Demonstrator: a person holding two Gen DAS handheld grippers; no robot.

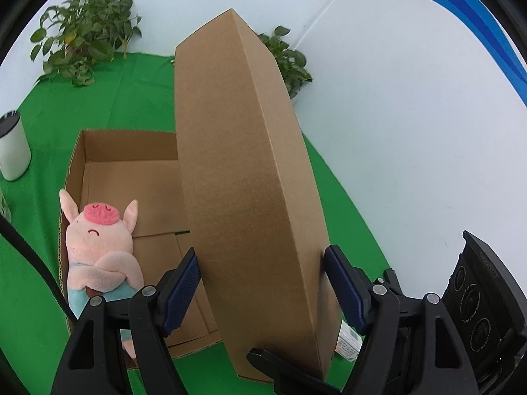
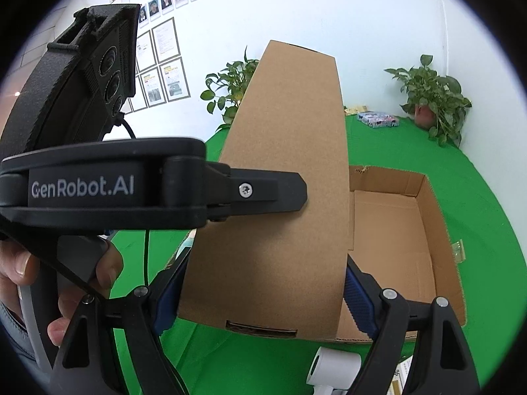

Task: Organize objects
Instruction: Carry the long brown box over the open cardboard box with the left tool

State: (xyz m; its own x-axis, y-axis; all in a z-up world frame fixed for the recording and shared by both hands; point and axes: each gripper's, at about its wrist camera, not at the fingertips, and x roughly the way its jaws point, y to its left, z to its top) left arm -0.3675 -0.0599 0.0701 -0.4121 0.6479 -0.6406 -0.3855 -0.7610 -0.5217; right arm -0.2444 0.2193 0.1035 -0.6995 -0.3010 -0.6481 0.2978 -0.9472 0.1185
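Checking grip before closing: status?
Both claws, left and right, clamp the lid edge-up. Pig inside box. Nothing in the way.

Bright even indoor light, soft faint shadows, sharp focus, heavy fisheye bending (black vignette corners)

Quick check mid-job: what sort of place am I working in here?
Probably an office corner staged for recording, not a home: a green cloth covers the work surface, framed notices and staff-style photos hang on the white wall, with potted plants as props.
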